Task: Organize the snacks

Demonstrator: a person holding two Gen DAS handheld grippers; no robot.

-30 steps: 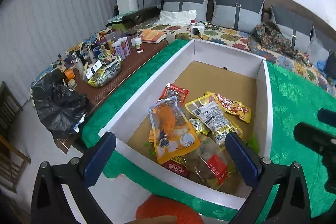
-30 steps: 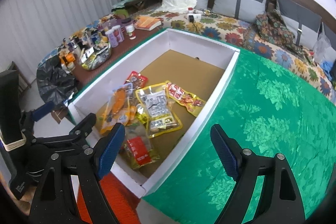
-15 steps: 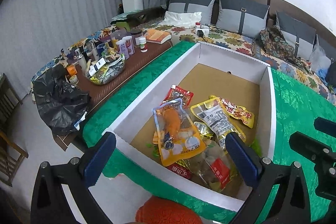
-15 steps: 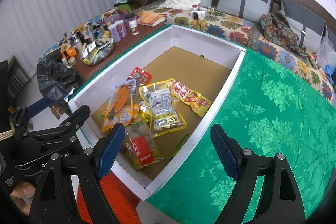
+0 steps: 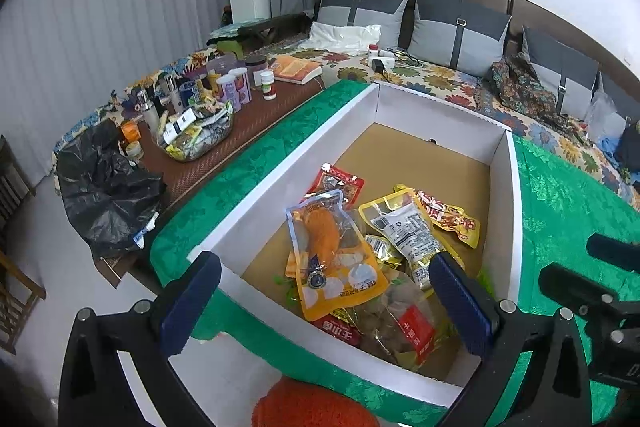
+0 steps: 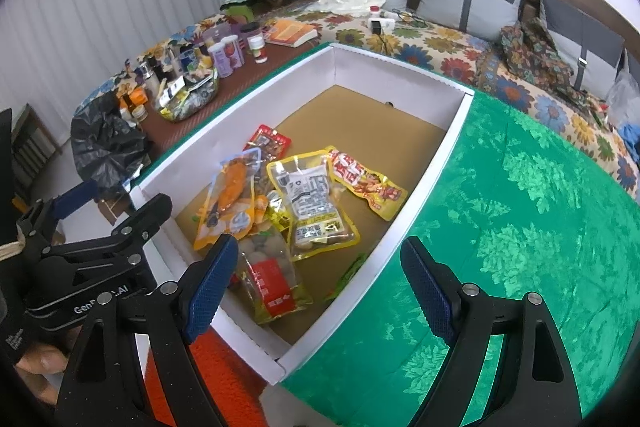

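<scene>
The left gripper (image 5: 326, 301) with blue-padded black fingers hangs spread wide and empty above the near end of a shallow white-walled cardboard box (image 5: 514, 211), and the right gripper (image 6: 316, 285), jaws equally wide apart and empty, hovers over the box's near right corner. Inside, heaped at the near end, lie the plastic snack packets (image 5: 336, 253), an orange-and-yellow pouch on top. The box sits on a green patterned cloth (image 6: 520, 211).
</scene>
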